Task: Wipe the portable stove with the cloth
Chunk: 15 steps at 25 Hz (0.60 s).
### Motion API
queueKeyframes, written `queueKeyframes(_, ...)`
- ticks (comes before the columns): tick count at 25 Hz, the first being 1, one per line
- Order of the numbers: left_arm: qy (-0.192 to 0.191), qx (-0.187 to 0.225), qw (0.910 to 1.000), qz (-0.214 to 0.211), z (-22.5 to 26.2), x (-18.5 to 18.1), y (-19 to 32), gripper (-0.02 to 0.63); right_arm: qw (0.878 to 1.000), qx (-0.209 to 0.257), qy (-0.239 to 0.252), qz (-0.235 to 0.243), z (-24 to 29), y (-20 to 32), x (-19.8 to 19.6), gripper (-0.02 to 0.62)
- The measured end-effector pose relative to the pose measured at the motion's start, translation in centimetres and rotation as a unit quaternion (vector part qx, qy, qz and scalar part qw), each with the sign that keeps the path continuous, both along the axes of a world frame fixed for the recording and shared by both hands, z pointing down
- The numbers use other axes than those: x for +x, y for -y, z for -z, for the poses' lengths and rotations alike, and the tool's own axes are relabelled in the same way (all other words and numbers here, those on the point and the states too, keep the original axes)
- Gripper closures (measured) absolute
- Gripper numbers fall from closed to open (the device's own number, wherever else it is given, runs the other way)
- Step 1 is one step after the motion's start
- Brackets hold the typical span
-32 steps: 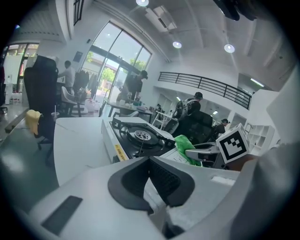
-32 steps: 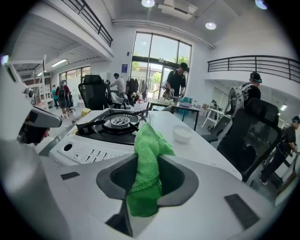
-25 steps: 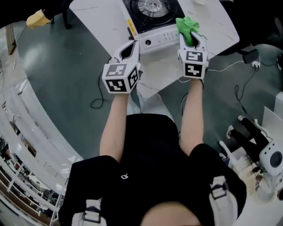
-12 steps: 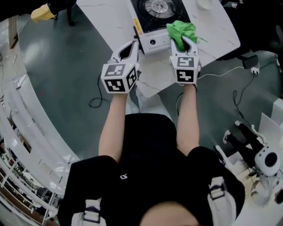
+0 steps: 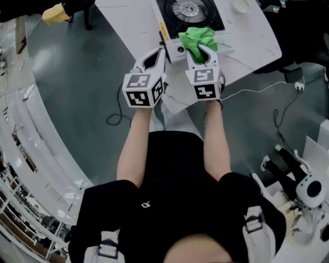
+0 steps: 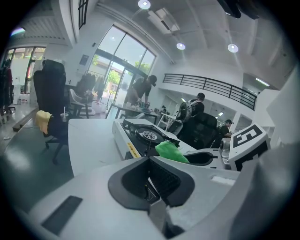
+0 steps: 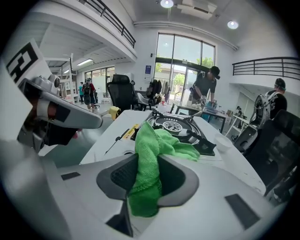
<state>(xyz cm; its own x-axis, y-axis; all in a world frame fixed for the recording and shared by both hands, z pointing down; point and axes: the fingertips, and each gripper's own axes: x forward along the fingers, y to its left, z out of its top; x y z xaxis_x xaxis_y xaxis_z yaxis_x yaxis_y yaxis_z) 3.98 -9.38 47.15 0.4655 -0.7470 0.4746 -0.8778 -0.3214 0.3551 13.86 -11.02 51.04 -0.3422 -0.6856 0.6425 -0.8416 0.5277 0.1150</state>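
The portable stove sits on a white marble table, with its black burner top and silver front knob panel facing me. A green cloth lies bunched against the stove's front edge, and my right gripper is shut on it. In the right gripper view the cloth hangs between the jaws of the right gripper, with the stove just beyond. My left gripper is shut and empty, close beside the stove's near left corner. In the left gripper view the left gripper points at the stove.
A small white dish stands on the table to the right of the stove. A white cable runs over the floor to the right, and a white machine stands at the lower right. Several people and chairs are in the background.
My right gripper has slid left along the stove's front edge with the green cloth in it. The left gripper has hardly moved.
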Motion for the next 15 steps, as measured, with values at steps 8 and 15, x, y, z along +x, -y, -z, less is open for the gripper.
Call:
queueKeyframes(8,0.018,0.013,0.9998,0.002,1.5,-0.5,0.3,0.611,0.997,-0.016,0.037,0.065,-0.4,-1.1,-4.9,0.491)
queueKeyframes(15,0.028,0.025,0.9993,0.009,2.6,-0.8,0.6,0.611,0.990,-0.037,0.081,0.109,-0.3,-2.1,-7.4,0.486)
